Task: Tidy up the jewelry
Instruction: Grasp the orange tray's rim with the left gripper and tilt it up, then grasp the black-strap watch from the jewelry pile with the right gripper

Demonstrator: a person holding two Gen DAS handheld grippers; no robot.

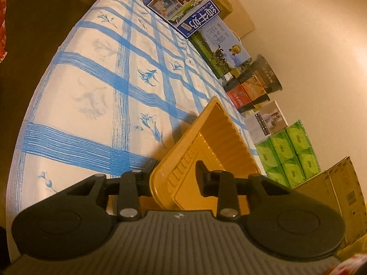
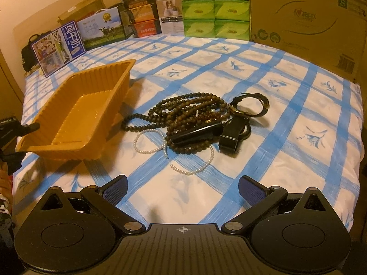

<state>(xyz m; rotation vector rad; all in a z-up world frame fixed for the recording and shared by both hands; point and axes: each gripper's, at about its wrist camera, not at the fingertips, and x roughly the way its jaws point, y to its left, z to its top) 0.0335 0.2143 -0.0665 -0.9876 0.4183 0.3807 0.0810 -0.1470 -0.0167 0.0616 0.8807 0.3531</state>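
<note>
**Handling the tray and the tangled jewelry on the bed**

Gripping one end of the orange plastic tray (image 2: 75,119), the left hand-held gripper (image 1: 176,178) has its jaws closed across the tray's rim, one finger inside and one outside; that end looks raised off the bed (image 2: 286,105). The tray appears thin, ribbed and light — likely to flex, so the rim is the sensible hold. Just beside it lies the jewelry: dark bead strands (image 2: 183,112), a white pearl strand (image 2: 190,171), a black band with a ring (image 2: 250,105) and black cases (image 2: 195,134) (all in one heap). Beads are limp and will trail — judged best pinched mid-strand. The right hand-held gripper (image 2: 182,190) hovers near the heap, jaws wide apart, holding nothing.
</note>
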